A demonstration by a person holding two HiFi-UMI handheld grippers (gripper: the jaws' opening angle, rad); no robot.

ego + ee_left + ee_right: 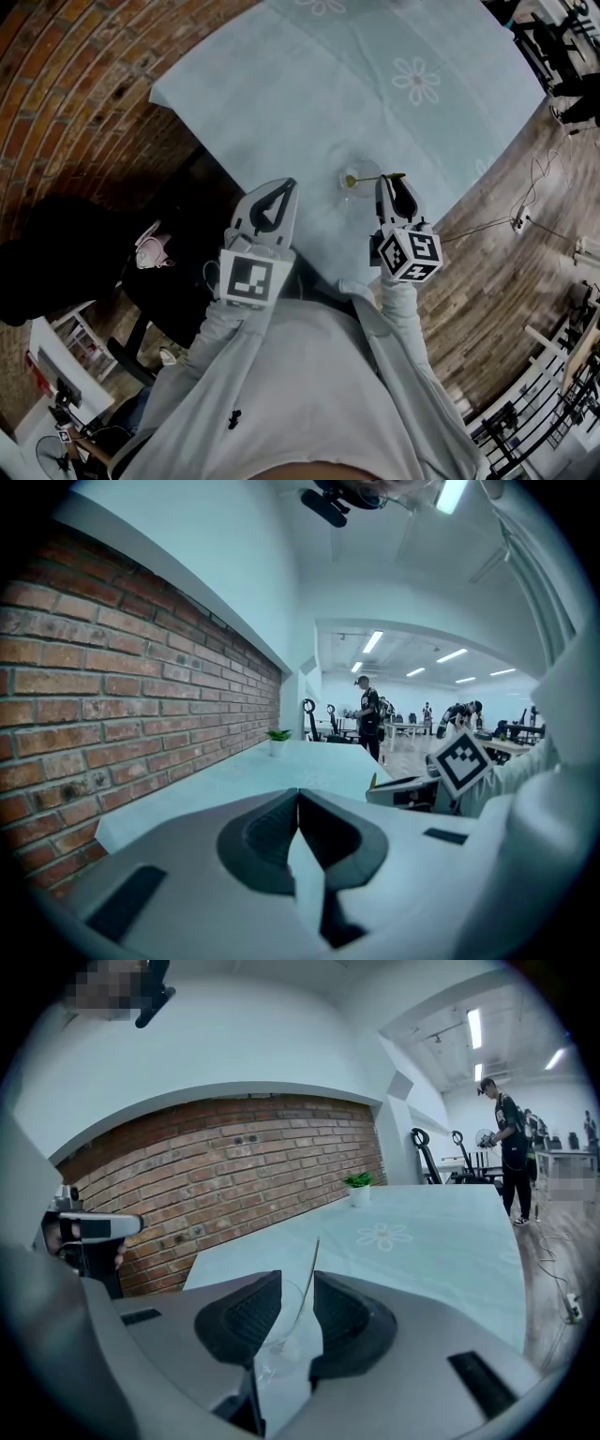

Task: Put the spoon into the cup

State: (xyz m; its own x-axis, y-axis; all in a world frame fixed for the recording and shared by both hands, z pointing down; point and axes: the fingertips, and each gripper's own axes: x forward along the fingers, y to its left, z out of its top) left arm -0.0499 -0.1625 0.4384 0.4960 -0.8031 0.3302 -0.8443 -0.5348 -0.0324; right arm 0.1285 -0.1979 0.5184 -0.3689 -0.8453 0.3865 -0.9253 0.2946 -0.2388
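A clear glass cup [354, 183] stands near the front edge of the pale blue table [309, 84]. A thin spoon [370, 178] leans in it, its handle pointing toward my right gripper [392, 180]. In the right gripper view the handle [312, 1267] rises between the jaws of the right gripper [298, 1274], close to the right-hand pad. There is a gap on each side and the pads do not press on it. The cup [279, 1340] shows low between the jaws. My left gripper [281, 186] hovers left of the cup, its jaws [298, 791] shut with nothing between them.
A small potted plant [357, 1188] stands at the table's far end by the brick wall [112, 686]. People stand in the room beyond [369, 714]. A cable lies on the wooden floor [525, 216] right of the table. A dark chair [141, 272] stands at the left.
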